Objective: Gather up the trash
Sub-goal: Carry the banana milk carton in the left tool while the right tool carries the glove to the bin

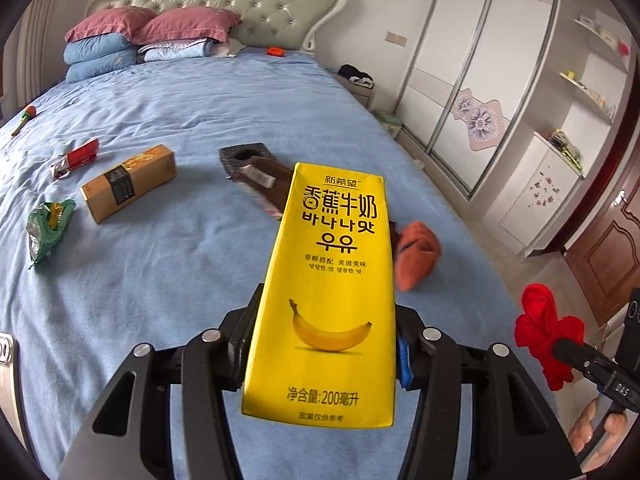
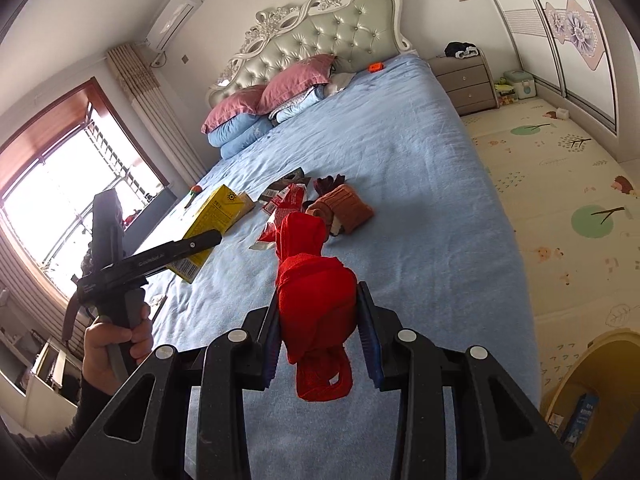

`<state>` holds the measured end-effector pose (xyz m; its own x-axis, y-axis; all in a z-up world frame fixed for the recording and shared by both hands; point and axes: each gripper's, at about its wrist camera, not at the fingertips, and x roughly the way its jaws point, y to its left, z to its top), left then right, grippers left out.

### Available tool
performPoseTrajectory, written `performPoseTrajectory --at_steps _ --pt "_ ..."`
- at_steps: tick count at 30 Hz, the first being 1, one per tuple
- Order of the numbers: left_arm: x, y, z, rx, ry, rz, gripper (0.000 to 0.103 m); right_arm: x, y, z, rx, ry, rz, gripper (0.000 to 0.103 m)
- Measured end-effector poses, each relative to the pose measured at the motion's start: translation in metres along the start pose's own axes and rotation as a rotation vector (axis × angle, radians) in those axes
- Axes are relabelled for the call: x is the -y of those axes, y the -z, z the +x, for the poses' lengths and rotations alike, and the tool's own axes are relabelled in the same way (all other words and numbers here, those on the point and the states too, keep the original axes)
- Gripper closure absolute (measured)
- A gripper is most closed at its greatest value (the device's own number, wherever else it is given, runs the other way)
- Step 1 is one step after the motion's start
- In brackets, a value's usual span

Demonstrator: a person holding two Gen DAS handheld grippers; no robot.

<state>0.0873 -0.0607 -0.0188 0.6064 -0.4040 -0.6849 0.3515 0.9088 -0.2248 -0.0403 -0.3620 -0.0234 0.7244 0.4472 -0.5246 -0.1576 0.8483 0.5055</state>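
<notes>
My left gripper (image 1: 320,344) is shut on a yellow banana milk carton (image 1: 328,280) and holds it above the blue bed (image 1: 180,280). The carton also shows in the right wrist view (image 2: 218,224). My right gripper (image 2: 320,320) is shut on a red knotted cloth (image 2: 316,280), held above the bed; the cloth shows at the right of the left wrist view (image 1: 546,332). On the bed lie a brown cardboard box (image 1: 128,182), a green wrapper (image 1: 48,226), a red wrapper (image 1: 76,158), a dark wrapper (image 1: 260,180) and an orange-brown sock (image 1: 416,254).
A yellow bin (image 2: 592,392) with a blue box inside stands on the floor mat at the lower right. Pillows (image 1: 148,26) are stacked at the headboard. A nightstand (image 2: 464,80) and wardrobe (image 1: 480,80) are to the bed's right. A small orange object (image 1: 276,52) lies near the pillows.
</notes>
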Motion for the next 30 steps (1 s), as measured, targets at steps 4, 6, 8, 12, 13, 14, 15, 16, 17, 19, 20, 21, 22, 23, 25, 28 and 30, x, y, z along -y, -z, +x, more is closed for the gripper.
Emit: performPoseTrajectory --at_steps 4,6,8,12,13,14,15,16,17,19,20,21,22,23,25,28,30 --pt "0.053 0.009 -0.003 -0.026 0.098 0.068 0.050 0.016 0.005 -0.028 0.041 0.021 0.016 0.069" --pt "0.082 0.015 -0.001 -0.041 0.134 0.109 0.050 0.027 0.008 -0.044 0.062 0.035 0.031 0.069" --pt "0.112 0.021 0.003 -0.061 0.178 0.144 0.050 0.040 0.012 -0.058 0.080 0.053 0.047 0.069" --pt "0.166 0.036 0.020 -0.115 0.243 0.209 0.050 0.069 0.024 -0.088 0.110 0.100 0.087 0.069" --pt "0.180 0.039 0.025 -0.131 0.256 0.224 0.050 0.076 0.027 -0.095 0.119 0.115 0.098 0.069" --pt "0.191 0.043 0.031 -0.147 0.268 0.236 0.050 0.084 0.030 -0.103 0.127 0.130 0.110 0.069" --pt "0.203 0.047 0.036 -0.164 0.282 0.249 0.050 0.092 0.034 -0.111 0.133 0.144 0.124 0.069" --pt "0.215 0.051 0.041 -0.178 0.296 0.264 0.050 0.101 0.038 -0.118 0.140 0.158 0.139 0.069" --pt "0.227 0.055 0.047 -0.192 0.305 0.282 0.050 0.109 0.042 -0.126 0.146 0.171 0.155 0.069" --pt "0.251 0.064 0.058 -0.220 0.319 0.320 0.050 0.126 0.052 -0.141 0.158 0.203 0.185 0.069" --pt "0.262 0.068 0.064 -0.237 0.329 0.336 0.050 0.133 0.056 -0.147 0.163 0.217 0.198 0.069" --pt "0.274 0.072 0.071 -0.255 0.341 0.351 0.050 0.141 0.061 -0.154 0.167 0.229 0.211 0.069" --pt "0.287 0.076 0.077 -0.273 0.352 0.365 0.050 0.148 0.067 -0.160 0.170 0.245 0.225 0.069" --pt "0.298 0.080 0.083 -0.291 0.364 0.378 0.050 0.155 0.073 -0.167 0.173 0.260 0.239 0.069" --pt "0.319 0.088 0.096 -0.329 0.381 0.398 0.050 0.169 0.083 -0.178 0.177 0.286 0.268 0.069" --pt "0.343 0.102 0.121 -0.417 0.395 0.385 0.050 0.191 0.097 -0.192 0.181 0.326 0.311 0.069" --pt "0.354 0.110 0.137 -0.481 0.412 0.360 0.050 0.204 0.107 -0.200 0.179 0.355 0.337 0.069"
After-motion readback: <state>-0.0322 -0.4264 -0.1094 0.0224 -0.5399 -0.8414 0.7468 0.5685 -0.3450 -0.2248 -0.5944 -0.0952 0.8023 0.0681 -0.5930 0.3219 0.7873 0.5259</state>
